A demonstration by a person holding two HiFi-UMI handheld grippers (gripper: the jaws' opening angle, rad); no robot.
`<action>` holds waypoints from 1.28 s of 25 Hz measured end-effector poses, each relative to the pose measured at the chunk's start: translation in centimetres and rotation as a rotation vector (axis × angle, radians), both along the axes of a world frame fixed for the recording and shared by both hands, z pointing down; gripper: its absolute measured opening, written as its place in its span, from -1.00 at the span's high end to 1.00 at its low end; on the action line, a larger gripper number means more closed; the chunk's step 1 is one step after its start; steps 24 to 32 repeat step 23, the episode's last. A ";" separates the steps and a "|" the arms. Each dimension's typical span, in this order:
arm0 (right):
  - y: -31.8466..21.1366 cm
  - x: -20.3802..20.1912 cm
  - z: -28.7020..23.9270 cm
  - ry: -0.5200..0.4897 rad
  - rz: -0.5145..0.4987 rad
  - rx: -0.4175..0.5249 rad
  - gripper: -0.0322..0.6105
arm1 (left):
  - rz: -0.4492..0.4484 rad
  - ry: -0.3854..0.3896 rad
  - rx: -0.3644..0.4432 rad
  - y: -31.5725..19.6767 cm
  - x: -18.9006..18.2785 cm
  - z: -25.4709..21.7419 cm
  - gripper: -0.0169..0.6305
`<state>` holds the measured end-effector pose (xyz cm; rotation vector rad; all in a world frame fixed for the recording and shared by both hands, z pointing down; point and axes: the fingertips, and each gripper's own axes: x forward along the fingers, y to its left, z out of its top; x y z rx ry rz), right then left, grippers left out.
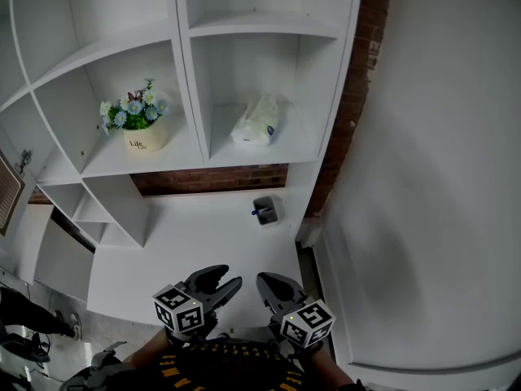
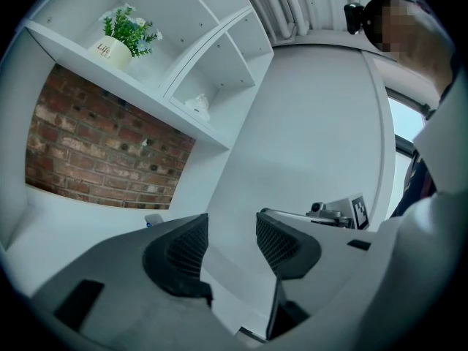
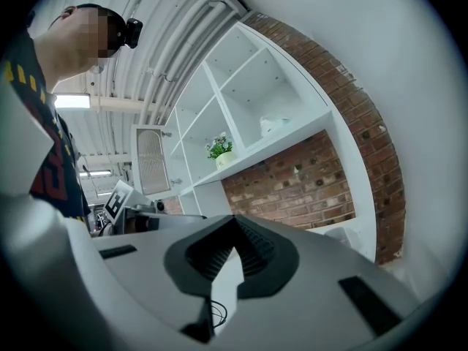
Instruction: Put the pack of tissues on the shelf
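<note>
The only writing I can read is "Life" on the cream pot [image 1: 145,138], which holds small blue and white flowers and stands in a middle compartment of the white shelf [image 1: 186,96]. The tissues [image 1: 256,121] lie in the compartment just right of the pot's, on the same level. They are a soft white pack with a blue mark on the front (too small to read). Under those two compartments runs a strip of brick [image 1: 210,179], and below that is a white counter [image 1: 187,243]. A little grey tub [image 1: 267,211] stands on the counter near its right end, with something blue in it. Both grippers are held low and close to the person's body at the near edge of the counter. They sit side by side, noses toward the shelf and well short of it, with their marker cubes turned up. The left gripper [image 2: 232,230] has its jaws parted by a clear gap with nothing in it. The right gripper [image 3: 234,222] has its jaws brought together at the tips and grips nothing. The person's dark top carries yellow print that I cannot make out.
</note>
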<state>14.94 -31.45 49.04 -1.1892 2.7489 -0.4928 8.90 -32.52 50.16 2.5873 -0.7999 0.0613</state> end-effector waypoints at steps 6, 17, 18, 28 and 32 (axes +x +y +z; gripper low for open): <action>0.0 -0.5 0.3 -0.006 0.007 -0.012 0.93 | 0.002 -0.008 0.009 -0.3 -0.3 0.0 0.30; 0.3 -1.2 0.7 0.009 0.003 -0.028 0.93 | -0.010 0.001 0.001 -0.1 -0.7 0.1 0.30; 0.3 -1.1 0.9 0.012 0.007 -0.035 0.93 | -0.008 0.000 -0.003 0.0 -0.7 0.1 0.30; 0.3 -0.8 1.3 0.018 0.020 -0.046 0.93 | -0.002 -0.008 -0.007 0.1 -0.7 0.2 0.30; 0.3 -0.8 1.3 0.018 0.020 -0.046 0.93 | -0.002 -0.008 -0.007 0.1 -0.7 0.2 0.30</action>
